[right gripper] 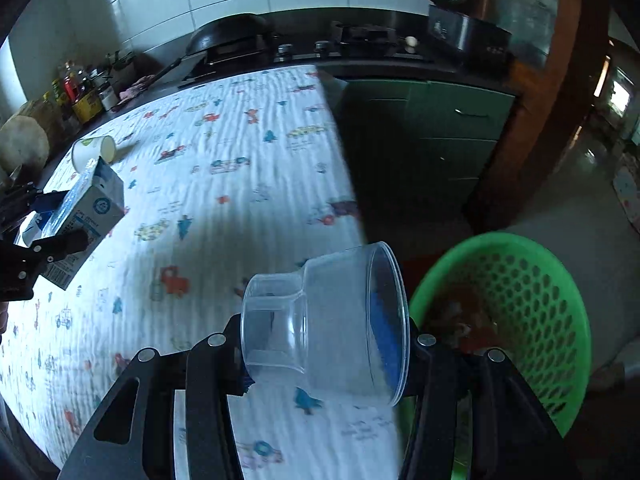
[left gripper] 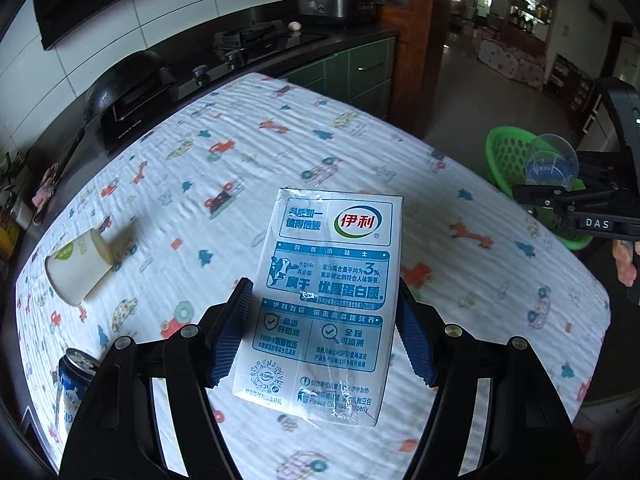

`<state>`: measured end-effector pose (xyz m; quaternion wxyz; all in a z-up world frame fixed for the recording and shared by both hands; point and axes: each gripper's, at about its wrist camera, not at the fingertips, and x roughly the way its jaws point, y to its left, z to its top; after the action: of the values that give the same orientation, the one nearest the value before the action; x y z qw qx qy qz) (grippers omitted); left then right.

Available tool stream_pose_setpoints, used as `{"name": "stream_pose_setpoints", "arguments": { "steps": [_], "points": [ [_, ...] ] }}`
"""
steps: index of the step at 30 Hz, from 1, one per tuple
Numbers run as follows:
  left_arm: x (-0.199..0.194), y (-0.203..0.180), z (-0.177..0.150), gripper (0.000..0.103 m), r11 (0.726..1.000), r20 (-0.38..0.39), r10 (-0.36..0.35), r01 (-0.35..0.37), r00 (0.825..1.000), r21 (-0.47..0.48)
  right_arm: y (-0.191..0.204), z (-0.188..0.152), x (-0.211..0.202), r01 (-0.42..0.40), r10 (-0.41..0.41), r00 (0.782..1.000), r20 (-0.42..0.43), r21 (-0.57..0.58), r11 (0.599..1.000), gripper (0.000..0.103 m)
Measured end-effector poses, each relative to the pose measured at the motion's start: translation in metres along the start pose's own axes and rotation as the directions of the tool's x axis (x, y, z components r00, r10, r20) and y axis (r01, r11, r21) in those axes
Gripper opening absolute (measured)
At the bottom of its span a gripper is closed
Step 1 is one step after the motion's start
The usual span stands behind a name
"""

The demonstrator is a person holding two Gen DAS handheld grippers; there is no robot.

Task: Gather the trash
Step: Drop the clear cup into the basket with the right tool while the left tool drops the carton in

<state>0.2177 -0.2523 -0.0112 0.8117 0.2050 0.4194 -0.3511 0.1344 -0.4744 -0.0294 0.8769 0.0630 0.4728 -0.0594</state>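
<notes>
my left gripper [left gripper: 324, 332] clamps the milk carton [left gripper: 326, 300], long axis pointing away, my right gripper [right gripper: 324, 344] grips a clear cup [right gripper: 326, 328] sideways, mouth toward green basket [right gripper: 520, 280], car-print tablecloth [left gripper: 320, 140], kitchen counter [left gripper: 280, 40] behind

Home kitchen; gas hob [left gripper: 256, 38] w/ wok [right gripper: 230, 32]; green cabinets [right gripper: 436, 120].

Cloth-covered table [left gripper: 360, 152] mid-area open; paper cup [left gripper: 80, 266], can [left gripper: 74, 384] at left edge; green basket [right gripper: 520, 280] off right edge.
</notes>
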Motion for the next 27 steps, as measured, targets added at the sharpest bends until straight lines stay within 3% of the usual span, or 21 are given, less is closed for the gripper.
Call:
{"name": "stream_pose_setpoints", "arguments": {
  "steps": [5, 13, 23, 27],
  "points": [
    [0.000, -0.049, 0.022, 0.068, 0.997, 0.019, -0.044, 0.043, 0.999, 0.059, -0.061, -0.027, -0.010, 0.088, -0.086, 0.996, -0.026, 0.082, 0.993, 0.048],
    [0.010, -0.120, 0.055, 0.068, 0.986, 0.026, -0.118, 0.114, 0.993, 0.125, -0.136, -0.061, -0.018, 0.170, -0.158, 0.985, -0.073, 0.203, 0.964, 0.051],
    [0.036, -0.193, 0.088, 0.068, 0.968, -0.009, -0.180, 0.179, 0.984, 0.176, -0.180, -0.084, -0.035, 0.182, -0.175, 0.983, -0.049, 0.261, 0.948, 0.067],
    [0.048, -0.218, 0.096, 0.068, 0.961, -0.027, -0.200, 0.202, 0.979, 0.187, -0.185, -0.088, -0.049, 0.183, -0.183, 0.983, -0.026, 0.266, 0.946, 0.068]
  ]
}}
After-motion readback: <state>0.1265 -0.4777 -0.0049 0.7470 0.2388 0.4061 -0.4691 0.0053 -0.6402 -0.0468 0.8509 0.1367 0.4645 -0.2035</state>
